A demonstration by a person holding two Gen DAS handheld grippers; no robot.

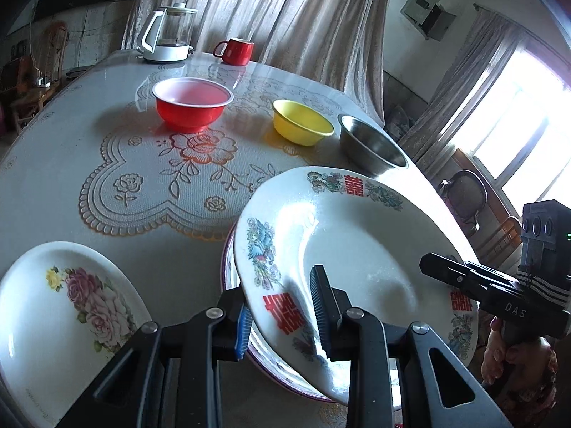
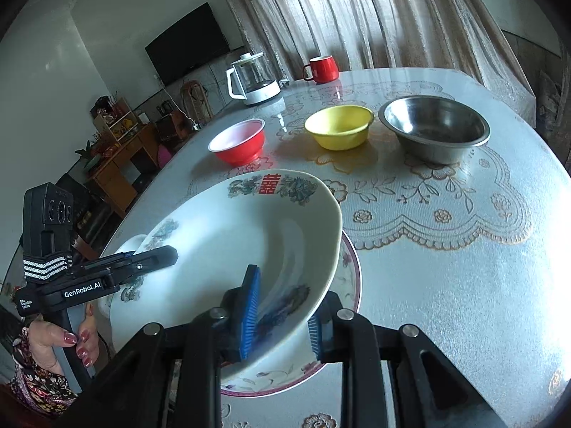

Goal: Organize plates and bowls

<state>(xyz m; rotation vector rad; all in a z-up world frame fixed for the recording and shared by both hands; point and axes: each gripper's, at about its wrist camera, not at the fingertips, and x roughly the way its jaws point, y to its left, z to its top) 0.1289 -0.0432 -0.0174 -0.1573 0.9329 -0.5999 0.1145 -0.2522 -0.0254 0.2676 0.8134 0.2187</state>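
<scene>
I have the left claw (image 1: 282, 315) closed on the near-left rim of the white plate (image 1: 357, 249) bearing red double-happiness characters, one blue pad (image 1: 243, 331) under the rim and the other pad on the plate's upper face. My right claw (image 2: 280, 315) grips the opposite rim of the same plate (image 2: 228, 249) in the same manner, one pad inside, one beneath. The plate is tilted and held above a second plate with a purple rim (image 2: 351, 271), which rests on the worktop (image 2: 464, 267); whether the two plates touch I cannot tell.

In the left wrist view, a white plate with pink roses (image 1: 60, 314) lies flat on the worktop, to the left of the held plate and apart from it.

Further back on the worktop stand three bowls in a row, each apart from the next: a red bowl (image 1: 192, 107), a yellow bowl (image 1: 301, 121), and a steel bowl (image 1: 371, 146).

Behind them, near the far edge by the curtain (image 1: 285, 10), stand a glass kettle (image 1: 167, 32) and a red mug (image 1: 237, 51).
</scene>
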